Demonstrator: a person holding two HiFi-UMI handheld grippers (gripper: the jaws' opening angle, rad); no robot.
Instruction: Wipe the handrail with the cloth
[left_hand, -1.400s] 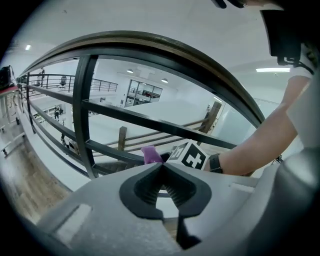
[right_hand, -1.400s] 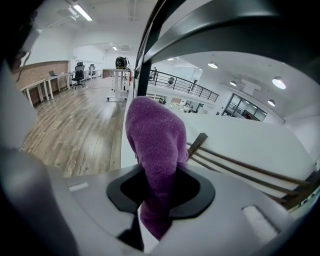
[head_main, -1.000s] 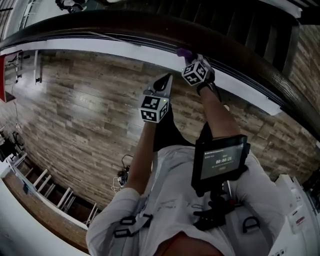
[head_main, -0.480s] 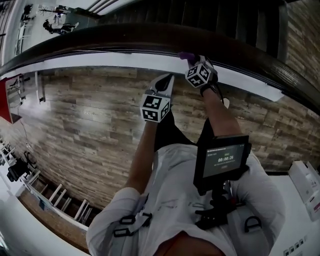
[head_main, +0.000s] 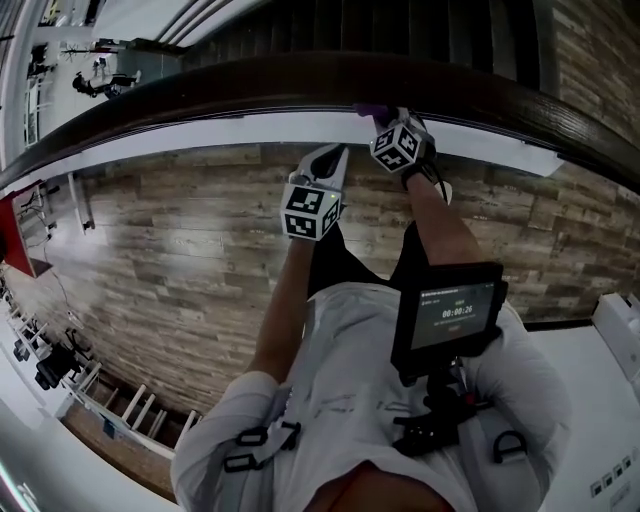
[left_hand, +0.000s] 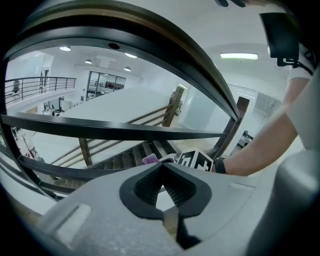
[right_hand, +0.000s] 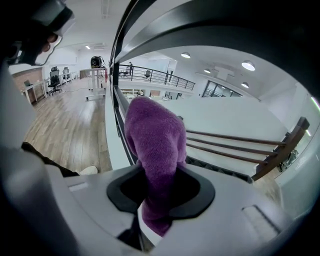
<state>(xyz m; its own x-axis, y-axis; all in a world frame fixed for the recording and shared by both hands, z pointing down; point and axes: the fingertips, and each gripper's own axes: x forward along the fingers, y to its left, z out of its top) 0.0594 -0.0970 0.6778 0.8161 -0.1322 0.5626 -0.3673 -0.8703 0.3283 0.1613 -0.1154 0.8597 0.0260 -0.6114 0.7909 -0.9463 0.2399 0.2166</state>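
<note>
The dark wooden handrail (head_main: 250, 80) curves across the top of the head view. My right gripper (head_main: 376, 116) is shut on a purple cloth (head_main: 366, 107), which sits at the rail's near edge. In the right gripper view the cloth (right_hand: 155, 140) sticks up out of the jaws, just under the rail (right_hand: 225, 25). My left gripper (head_main: 337, 153) hangs a little below and left of it, off the rail. Its jaws are shut with nothing between them (left_hand: 161, 167). From there I see the cloth (left_hand: 149, 160) and the right gripper's marker cube (left_hand: 197, 161).
A white ledge (head_main: 200, 135) runs under the rail, with a wood plank floor (head_main: 160, 250) on my side. Beyond the rail, stairs (left_hand: 125, 160) and dark metal bars (left_hand: 100, 131) drop away. A tablet (head_main: 445, 320) hangs on the person's chest.
Both grippers have moved along the rail together with the person, and the floor and rail have swung in the head view. The cloth stays in the right gripper at the rail.
</note>
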